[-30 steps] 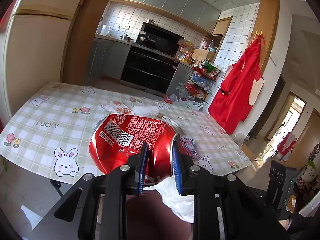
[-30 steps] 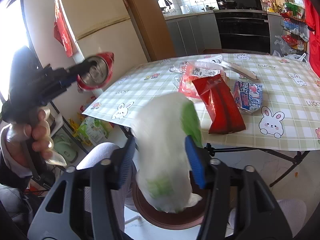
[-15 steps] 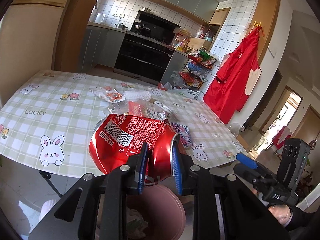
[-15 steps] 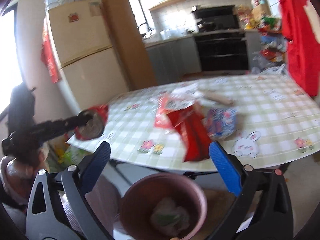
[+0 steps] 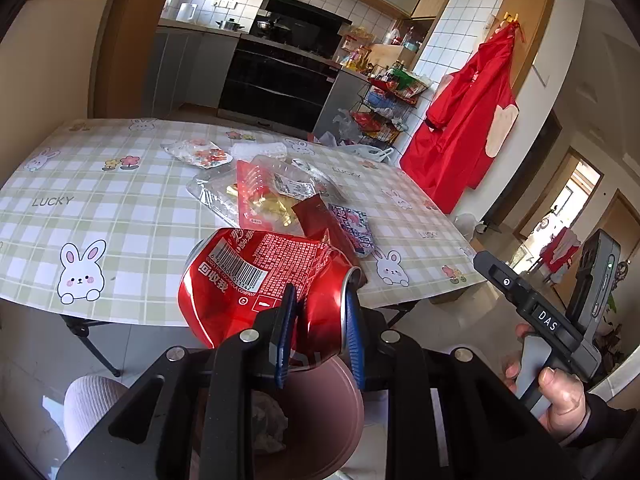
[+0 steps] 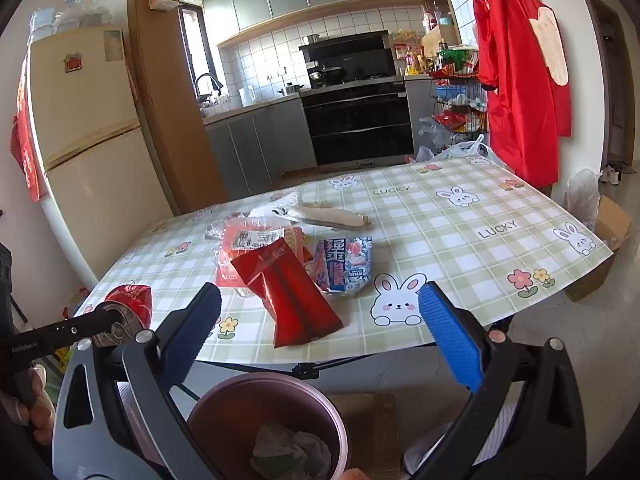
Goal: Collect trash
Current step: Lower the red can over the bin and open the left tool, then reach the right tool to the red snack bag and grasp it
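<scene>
My left gripper [image 5: 318, 328] is clamped on a crushed red can [image 5: 260, 284], its blue pads pressing the can's top end from both sides, and the can hangs in the air above a pink bin [image 5: 320, 420] on the floor by the near edge of the table [image 5: 100, 184]. My right gripper [image 6: 320, 336] stands wide open with nothing between its fingers [image 6: 450, 336] (the blue pads are spread far apart), and it hovers over the same bin [image 6: 240, 404], where a crumpled greenish-white wrapper [image 6: 288, 454] lies at the bottom. From the right camera I can see the can [image 6: 130, 302] off to the left, held out by the left gripper [image 6: 116, 320]. On the checked tablecloth, more trash waits: a red packet [image 6: 292, 296] near the front edge, a blue-and-white snack bag [image 6: 344, 264] just beside it, and a clear plastic bag with red print [image 6: 248, 248] behind them.
</scene>
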The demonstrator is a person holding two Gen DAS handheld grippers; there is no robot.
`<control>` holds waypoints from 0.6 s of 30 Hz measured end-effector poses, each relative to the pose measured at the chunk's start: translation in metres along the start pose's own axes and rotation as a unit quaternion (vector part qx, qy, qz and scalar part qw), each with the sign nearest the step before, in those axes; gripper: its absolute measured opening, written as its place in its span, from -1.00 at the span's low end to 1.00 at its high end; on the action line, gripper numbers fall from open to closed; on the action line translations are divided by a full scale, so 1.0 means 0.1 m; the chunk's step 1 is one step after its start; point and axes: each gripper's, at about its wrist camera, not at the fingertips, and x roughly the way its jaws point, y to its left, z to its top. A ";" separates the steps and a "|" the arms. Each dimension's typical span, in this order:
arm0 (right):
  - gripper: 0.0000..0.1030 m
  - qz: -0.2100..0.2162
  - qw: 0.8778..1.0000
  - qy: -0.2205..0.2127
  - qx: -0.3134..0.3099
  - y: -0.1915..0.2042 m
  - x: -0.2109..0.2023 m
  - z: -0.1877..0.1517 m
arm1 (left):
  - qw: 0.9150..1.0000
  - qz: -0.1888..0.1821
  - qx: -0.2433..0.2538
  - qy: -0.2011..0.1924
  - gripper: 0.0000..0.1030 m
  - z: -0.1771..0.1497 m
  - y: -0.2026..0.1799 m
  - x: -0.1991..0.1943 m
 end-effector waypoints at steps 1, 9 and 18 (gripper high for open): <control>0.90 -0.002 1.000 0.000 0.000 0.00 0.00 -0.01 | 1.000 0.001 0.000 0.000 -0.55 0.00 0.00 0.00; 0.90 -0.010 1.000 0.005 0.006 -0.01 0.02 -0.04 | 1.000 0.001 0.010 0.003 -0.54 -0.01 -0.04 0.01; 0.90 -0.014 1.000 0.014 0.009 -0.01 0.05 -0.07 | 1.000 0.023 0.001 -0.014 0.40 -0.01 -0.01 -0.02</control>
